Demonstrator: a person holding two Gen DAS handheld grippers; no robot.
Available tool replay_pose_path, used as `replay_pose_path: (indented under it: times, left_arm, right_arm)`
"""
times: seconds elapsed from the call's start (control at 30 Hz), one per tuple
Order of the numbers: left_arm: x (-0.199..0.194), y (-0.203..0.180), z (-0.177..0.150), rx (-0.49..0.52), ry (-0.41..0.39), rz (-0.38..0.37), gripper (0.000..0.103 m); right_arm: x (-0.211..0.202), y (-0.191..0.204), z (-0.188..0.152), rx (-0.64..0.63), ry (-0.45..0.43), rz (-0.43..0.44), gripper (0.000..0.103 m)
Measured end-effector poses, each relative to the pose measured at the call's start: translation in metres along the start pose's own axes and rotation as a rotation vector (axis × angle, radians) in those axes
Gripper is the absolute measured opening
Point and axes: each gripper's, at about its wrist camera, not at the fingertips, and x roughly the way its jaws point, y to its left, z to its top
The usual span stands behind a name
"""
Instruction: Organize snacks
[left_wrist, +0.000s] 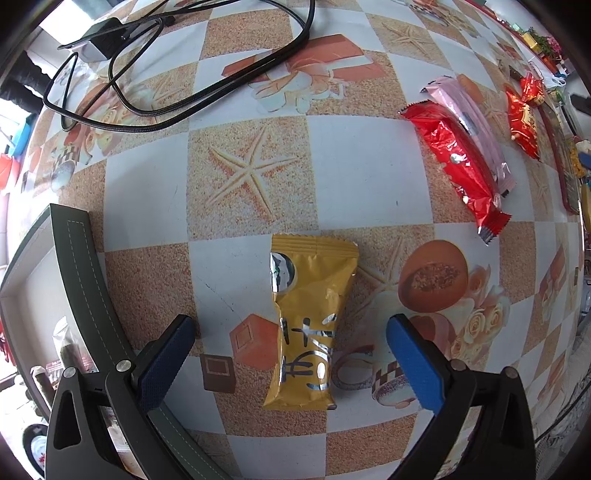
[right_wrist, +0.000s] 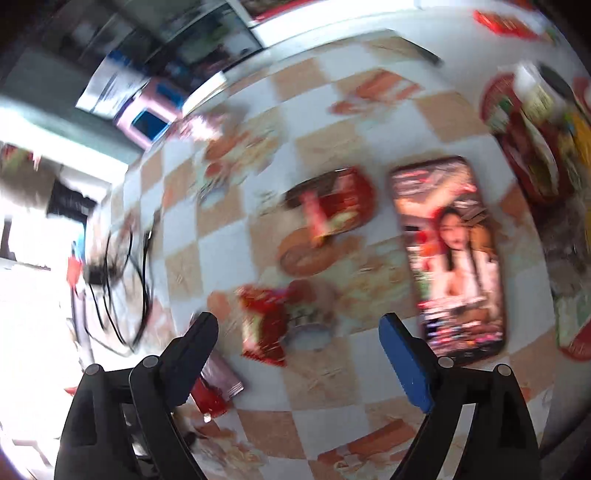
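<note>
On the checkered desk (left_wrist: 251, 147), straight ahead of the left gripper (left_wrist: 291, 343), a gold snack packet (left_wrist: 308, 325) lies flat between the two blue-padded fingers — the jaws stand wide apart and touch nothing. Farther off to the right a red snack bar (left_wrist: 458, 162) and a pink snack bar (left_wrist: 476, 122) lie side by side, touching, with a small red packet (left_wrist: 522, 122) beyond them. Black cables (left_wrist: 177, 66) loop across the far left of the desk, and a dark-rimmed box (left_wrist: 74, 266) sits at the left edge.

The right wrist view is blurred. The right gripper (right_wrist: 299, 339) hangs over the desk with its jaws spread wide and empty — a red packet (right_wrist: 264, 321) lies below and between them. A phone (right_wrist: 450, 254) with a lit screen lies to the right, and a red tray (right_wrist: 340, 201) sits farther ahead.
</note>
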Motion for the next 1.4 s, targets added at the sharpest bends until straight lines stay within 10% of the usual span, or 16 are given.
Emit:
replay_pose_path:
  times: [0.5,0.67,0.8,1.3,1.4]
  left_arm:
    - [-0.001,0.001,-0.001,-0.003,-0.005,-0.002,0.103]
    - [-0.004,0.000,-0.003,-0.008,-0.025,-0.002,0.103]
    - [-0.007,-0.001,-0.003,0.004,-0.032,0.001,0.103]
    - [-0.012,-0.030,-0.060,0.084,-0.014,-0.003,0.102]
    - [-0.013,-0.033,-0.075,0.098,0.002,-0.004,0.102]
  right_arm:
    - [0.068,0.056,-0.005,-0.085,0.122,-0.174,0.089]
    - [0.072,0.060,-0.008,-0.099,0.107,-0.260,0.070]
    - [0.066,0.055,-0.017,-0.136,0.089,-0.305,0.035]
    - [0.032,0.011,-0.167,-0.226,0.238,-0.213,0.033]
    - [0.025,-0.007,-0.195,-0.161,0.303,-0.083,0.033]
